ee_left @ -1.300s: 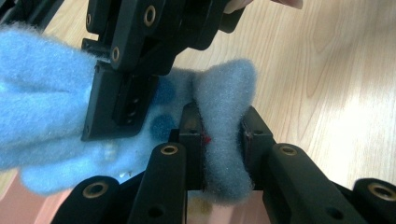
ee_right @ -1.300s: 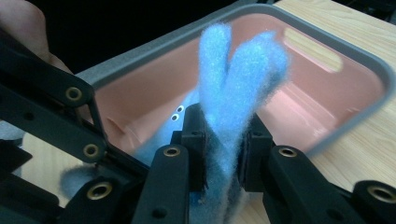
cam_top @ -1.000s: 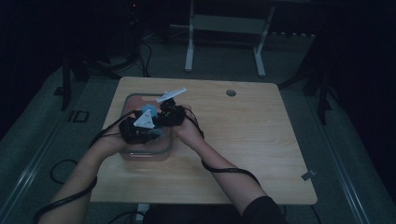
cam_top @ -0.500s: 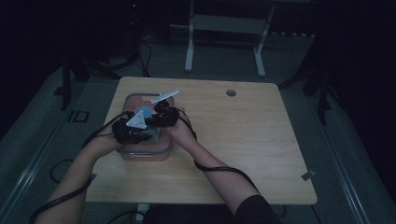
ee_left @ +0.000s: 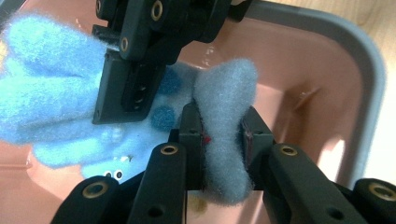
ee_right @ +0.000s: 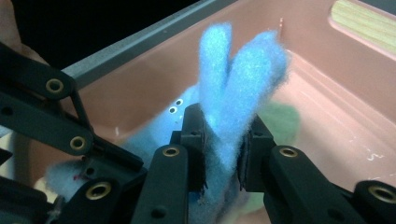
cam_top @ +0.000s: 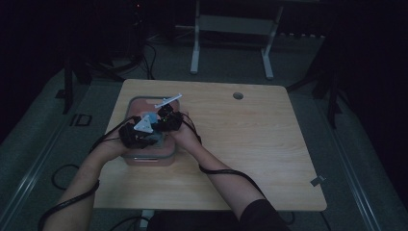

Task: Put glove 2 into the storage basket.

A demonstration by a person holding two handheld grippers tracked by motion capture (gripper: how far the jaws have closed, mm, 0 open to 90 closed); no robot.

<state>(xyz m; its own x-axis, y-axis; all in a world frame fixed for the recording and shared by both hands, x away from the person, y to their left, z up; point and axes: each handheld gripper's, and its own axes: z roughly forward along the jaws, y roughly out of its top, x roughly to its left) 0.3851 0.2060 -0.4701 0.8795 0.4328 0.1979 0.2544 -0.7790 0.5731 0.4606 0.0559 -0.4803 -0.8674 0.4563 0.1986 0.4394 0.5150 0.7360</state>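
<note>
A fuzzy light-blue glove with dark blue dots hangs inside a pink bin that has a grey rim. My left gripper is shut on a paler grey-blue part of the glove, which is squeezed between the pads. My right gripper is shut on a fold of the blue glove that sticks up past its jaws. In the high view the left gripper and the right gripper sit close together over the bin. In the left gripper view the right gripper grips the glove just ahead.
The bin stands at the left of a wooden table with a round hole near its far edge. Something green lies on the bin's floor. A metal frame stands beyond the table, and cables trail on the floor.
Both hands have sunk lower over the bin with the glove and shifted slightly toward the near left. Both grips have stayed the same.
</note>
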